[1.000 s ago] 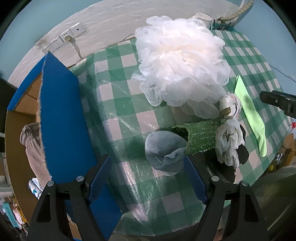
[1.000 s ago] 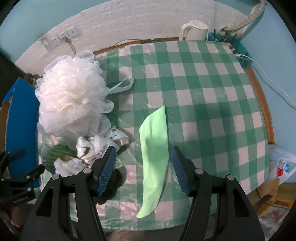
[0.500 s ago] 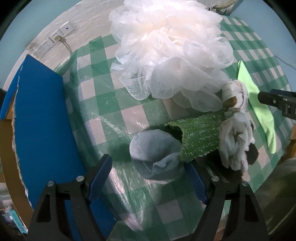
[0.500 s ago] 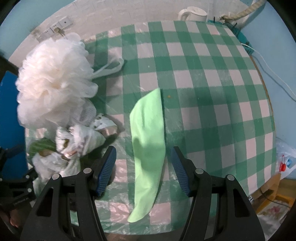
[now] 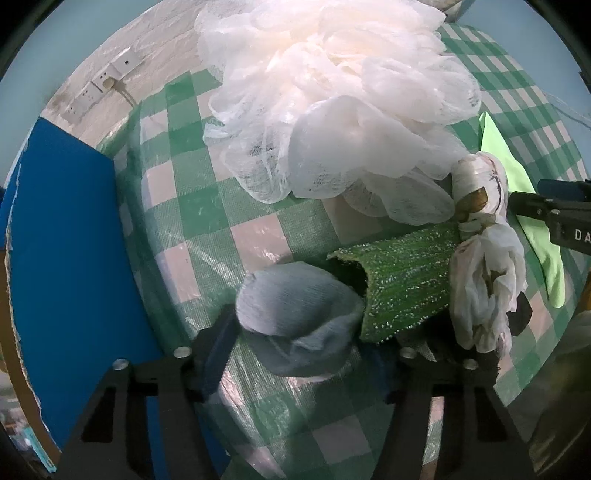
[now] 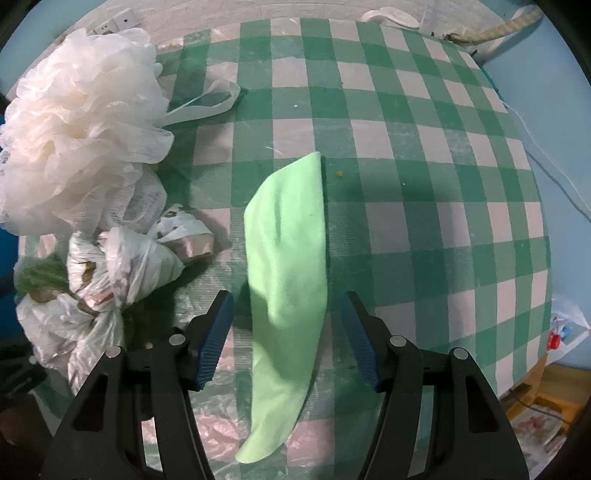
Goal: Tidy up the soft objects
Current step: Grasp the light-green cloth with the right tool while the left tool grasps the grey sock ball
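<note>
A rolled grey-blue sock lies on the green checked tablecloth, between the open jaws of my left gripper. Beside it lie a glittery green scouring cloth, knotted white plastic bags and a big white mesh bath pouf. In the right wrist view a folded light green cloth lies flat on the table, its near part between the open jaws of my right gripper. The pouf and the bags lie to its left.
A blue-lined cardboard box stands off the table's left edge. The right gripper's body shows at the right of the left wrist view. A white kettle and a wall socket strip are at the back.
Both grippers have moved forward and down. The sock now sits between the left jaws, and the green cloth reaches further in between the right jaws. Both stay open.
</note>
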`<state>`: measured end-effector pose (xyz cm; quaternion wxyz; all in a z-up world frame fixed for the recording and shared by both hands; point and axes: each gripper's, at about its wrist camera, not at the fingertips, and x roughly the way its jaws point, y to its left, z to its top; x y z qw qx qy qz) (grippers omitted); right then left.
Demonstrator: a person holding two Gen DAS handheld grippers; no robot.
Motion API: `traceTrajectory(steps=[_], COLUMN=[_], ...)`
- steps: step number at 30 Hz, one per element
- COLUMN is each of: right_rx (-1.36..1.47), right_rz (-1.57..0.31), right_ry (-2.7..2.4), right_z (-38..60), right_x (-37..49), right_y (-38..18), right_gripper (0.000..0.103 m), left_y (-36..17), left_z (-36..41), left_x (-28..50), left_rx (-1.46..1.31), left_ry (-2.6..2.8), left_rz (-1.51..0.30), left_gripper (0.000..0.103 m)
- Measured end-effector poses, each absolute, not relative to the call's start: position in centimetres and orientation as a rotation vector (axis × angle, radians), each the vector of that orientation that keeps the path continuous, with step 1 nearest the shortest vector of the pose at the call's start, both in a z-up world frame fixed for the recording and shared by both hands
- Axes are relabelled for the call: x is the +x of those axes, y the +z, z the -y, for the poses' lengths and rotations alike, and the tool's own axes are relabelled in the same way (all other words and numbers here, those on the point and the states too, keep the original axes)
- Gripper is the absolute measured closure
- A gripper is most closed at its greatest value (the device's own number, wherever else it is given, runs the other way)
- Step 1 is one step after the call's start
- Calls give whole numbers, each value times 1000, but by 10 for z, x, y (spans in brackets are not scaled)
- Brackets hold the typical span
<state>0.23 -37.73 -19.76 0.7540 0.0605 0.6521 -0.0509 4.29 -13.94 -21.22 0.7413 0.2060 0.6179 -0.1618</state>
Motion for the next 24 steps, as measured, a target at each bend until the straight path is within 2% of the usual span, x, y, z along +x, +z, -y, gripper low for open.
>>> traceTrajectory(steps=[1,3,5,8,14,24], right_rx=[134,136,148,155,187,183], right_rz=[-1425,-1430,-1441,-1442,-1411,-1305], right_ry=[-116,-119,-107,-80,-69,-57], right_z=[378,381,387,386,392,395], right_x=[1,0,1,0,-1,-6], right_y=[-199,-200,-204,-208,-200,-160], right_gripper=[41,52,72,90,97,97], left_y=[-212,-211,-210,-206,-191,-159], left_z=[139,138,135,133,123,111], left_x=[42,42,44,44,44,44], left_rx=[453,445,436,429,389,310], left_ry=[-354,-359,-357,-348,-325,-303], left_rz=[-1350,-1351,-1351,-1342,-1314,-1249], left_gripper=[52,58,67,72,75,75])
